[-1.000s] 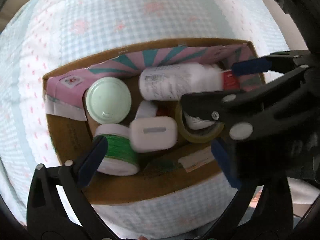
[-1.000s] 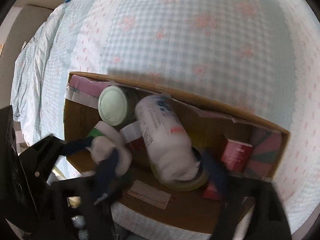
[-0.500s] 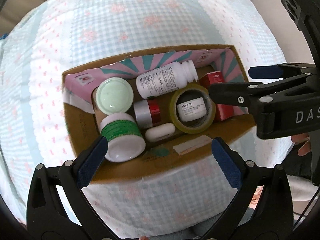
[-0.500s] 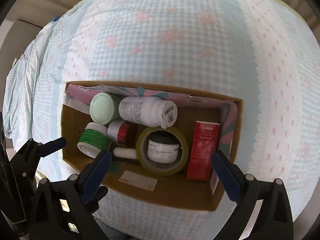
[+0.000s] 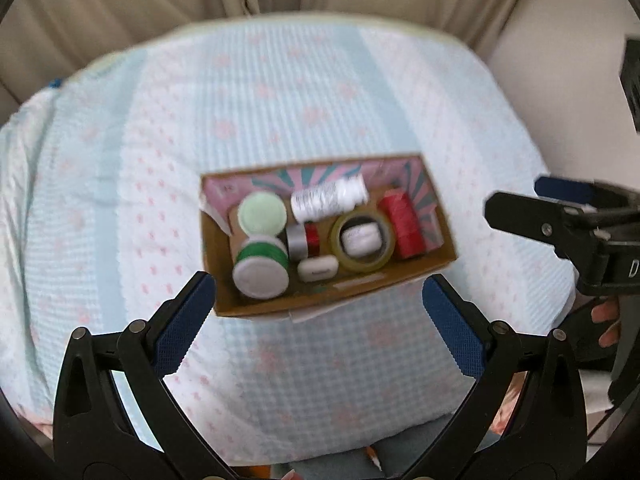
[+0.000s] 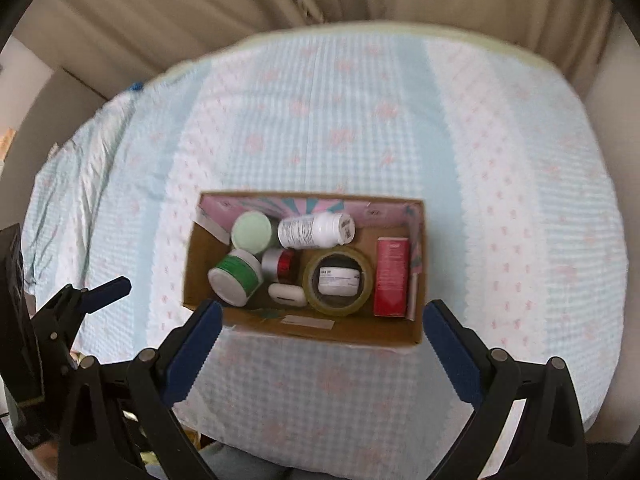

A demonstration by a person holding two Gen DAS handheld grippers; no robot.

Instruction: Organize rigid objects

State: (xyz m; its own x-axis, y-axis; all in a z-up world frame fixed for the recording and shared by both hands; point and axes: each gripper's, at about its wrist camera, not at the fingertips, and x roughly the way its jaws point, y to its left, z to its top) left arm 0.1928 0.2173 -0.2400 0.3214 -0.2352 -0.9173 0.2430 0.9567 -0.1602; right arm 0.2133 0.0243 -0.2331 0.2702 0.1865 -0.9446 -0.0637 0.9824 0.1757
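1. Both grippers hang above the bed, well clear of the cardboard box [image 6: 312,330]. The left gripper [image 5: 318,322] has its blue pads spread wide with nothing between them, and the right gripper [image 6: 320,342] is spread wide and empty the same way.
2. The box sits on the blue-and-pink checked bedspread [image 6: 400,120], straight ahead of both tools and just past the fingertips. From the right wrist view it lines up pretty much between the two pads.
3. Everything is inside the box. Far left corner: a jar with a pale green lid [image 6: 251,231]. Nearer the tool on that side: a green-banded jar [image 6: 234,277] tipped toward the camera.
4. A white pill bottle [image 6: 316,230] lies on its side along the far wall.
5. Middle: a small silver-and-red container [image 6: 280,265], and a white earbud case [image 6: 287,294] close to the near wall.
6. A roll of yellowish tape [image 6: 338,278] lies flat with a small white jar [image 6: 338,280] sitting in its hole.
7. On the right end there's a red carton [image 6: 391,277] lying lengthwise against the side wall.
8. Beige curtains [image 6: 280,0] hang behind the bed. The left view is a bit blurry.
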